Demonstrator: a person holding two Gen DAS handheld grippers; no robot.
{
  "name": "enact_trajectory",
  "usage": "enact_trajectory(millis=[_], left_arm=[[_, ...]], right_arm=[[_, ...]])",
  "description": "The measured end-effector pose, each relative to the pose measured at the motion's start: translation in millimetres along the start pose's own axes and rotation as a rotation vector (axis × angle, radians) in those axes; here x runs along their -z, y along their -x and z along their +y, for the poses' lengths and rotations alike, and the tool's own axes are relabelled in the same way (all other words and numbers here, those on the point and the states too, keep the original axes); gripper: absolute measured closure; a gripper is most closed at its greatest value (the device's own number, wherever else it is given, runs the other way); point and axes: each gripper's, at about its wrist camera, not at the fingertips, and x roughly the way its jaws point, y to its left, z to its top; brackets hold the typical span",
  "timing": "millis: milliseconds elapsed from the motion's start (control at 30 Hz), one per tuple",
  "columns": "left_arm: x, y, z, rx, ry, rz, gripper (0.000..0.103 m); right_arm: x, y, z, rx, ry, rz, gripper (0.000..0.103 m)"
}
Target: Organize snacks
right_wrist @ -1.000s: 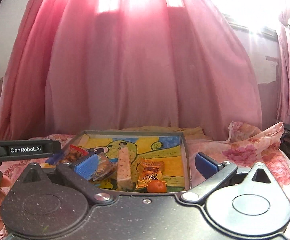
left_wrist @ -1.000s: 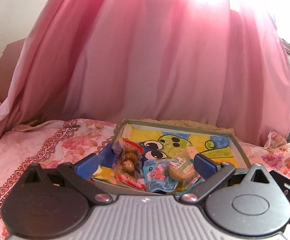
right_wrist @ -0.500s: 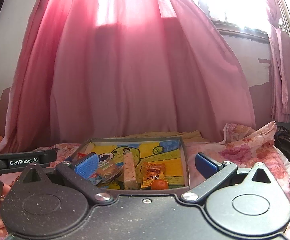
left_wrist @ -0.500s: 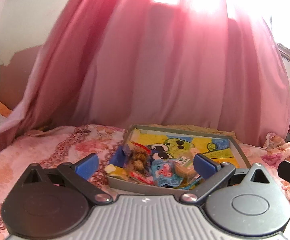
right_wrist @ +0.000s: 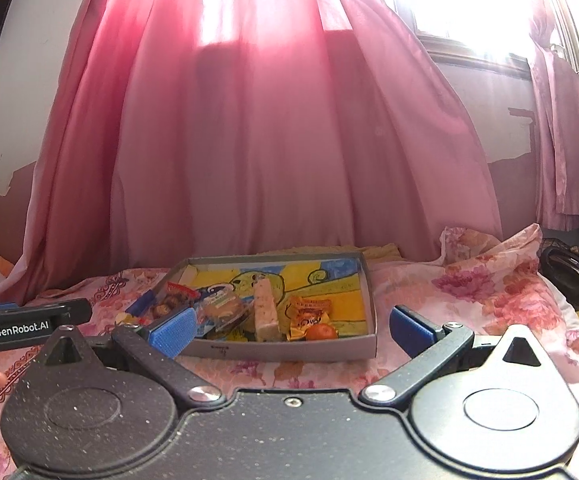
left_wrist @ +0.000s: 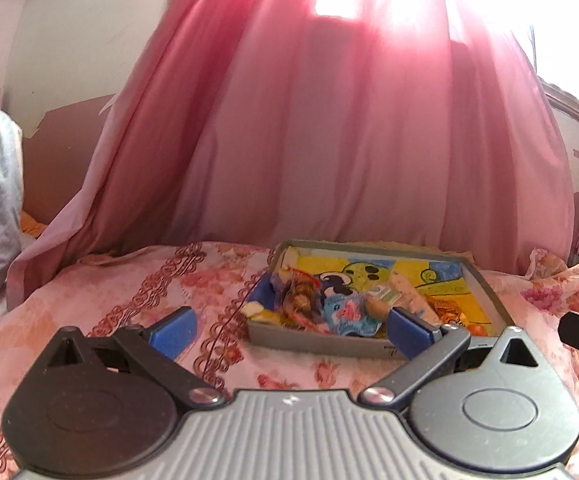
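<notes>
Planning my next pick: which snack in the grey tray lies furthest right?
The small round orange fruit, at the grey tray's front right corner; the orange wrapper sits just behind-left.

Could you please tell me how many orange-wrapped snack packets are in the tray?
1 orange packet lies near the tray front right corner, beside a small round orange snack. The piled left side may hide more.

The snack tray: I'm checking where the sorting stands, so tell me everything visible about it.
The snack tray is a shallow, grey-walled rectangular box, seemingly cardboard, its floor printed with a yellow, blue and green cartoon. It lies flat on the floral bedspread before the pink curtain. Wrapped snacks crowd its near-left part; the far part is bare. Neither pair of tongs touches it.
</notes>
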Motion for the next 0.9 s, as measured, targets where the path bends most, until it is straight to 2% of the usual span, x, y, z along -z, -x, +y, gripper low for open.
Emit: enact_trajectory(millis=[267, 900], left_arm=[[10.4, 16.2, 13.5, -0.015, 0.03, 0.016, 0.0], [36.3, 56.0, 31.8, -0.036, 0.019, 0.018, 0.0]], right_arm=[[7.2, 18.9, 5.5, -0.001, -0.006, 0.009, 0.001], [32.9, 50.8, 24.5, 0.004, -0.009, 0.035, 0.001]])
